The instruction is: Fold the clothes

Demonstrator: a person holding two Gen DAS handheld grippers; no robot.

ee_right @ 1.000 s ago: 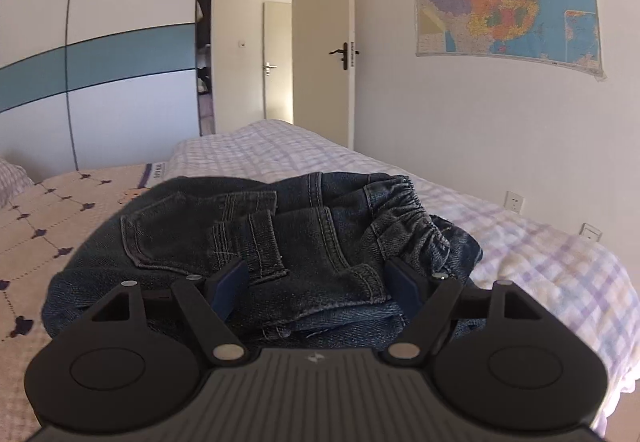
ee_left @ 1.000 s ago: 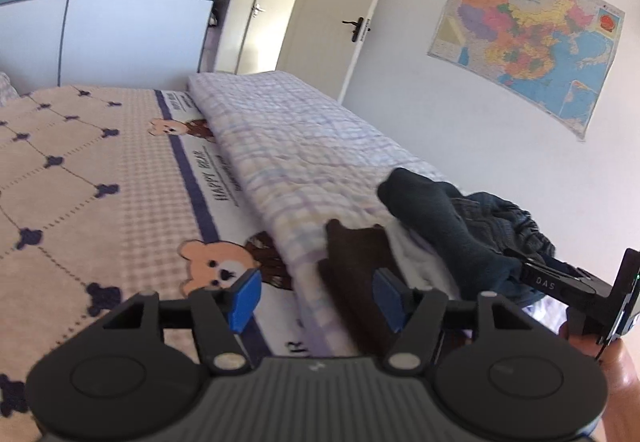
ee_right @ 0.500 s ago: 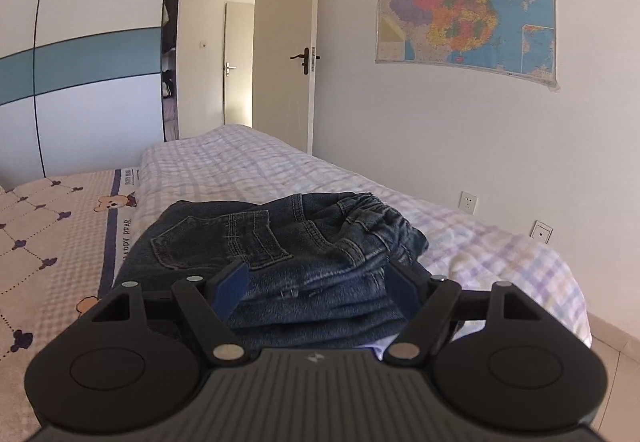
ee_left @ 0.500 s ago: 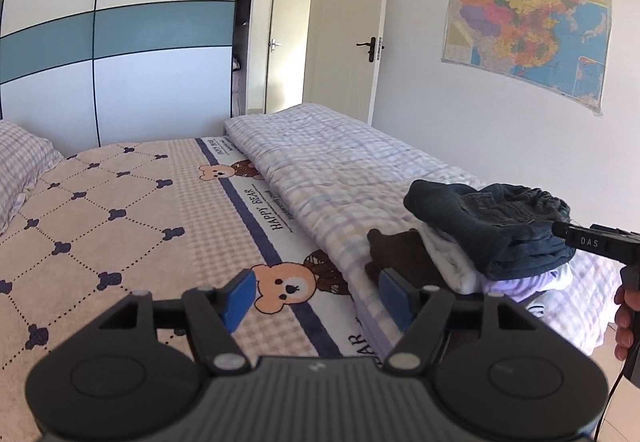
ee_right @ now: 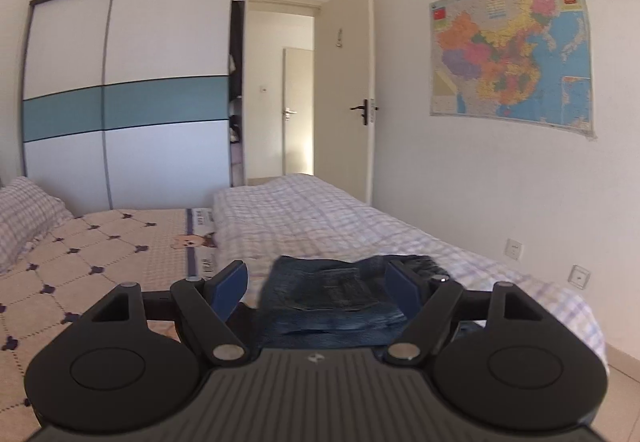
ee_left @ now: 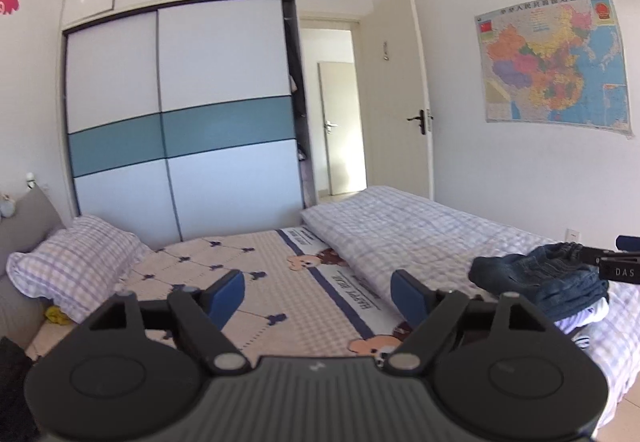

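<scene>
Folded dark blue jeans [ee_left: 536, 282] lie on top of a small pile with a white garment [ee_left: 588, 316] under them, on the checked quilt at the bed's right side. My left gripper [ee_left: 318, 284] hangs above the bear-print sheet, well left of the pile; its jaws are opening and nothing is between them. My right gripper [ee_right: 316, 274] is open, raised above and just short of the jeans [ee_right: 332, 302], whose cloth shows beyond the gap, untouched. A part of the right gripper [ee_left: 618, 266] shows at the right edge of the left wrist view.
The bed carries a bear-print sheet [ee_left: 280, 282], a folded checked quilt [ee_left: 400, 226] along its right side and a checked pillow [ee_left: 76, 254] at the left. A sliding wardrobe [ee_left: 180, 121] and an open door [ee_left: 396, 101] stand beyond. A map [ee_right: 512, 53] hangs on the right wall.
Both grippers rose and drew back from the pile, so the jeans look smaller and lower. The left gripper's jaws widened and its view swung level toward the wardrobe.
</scene>
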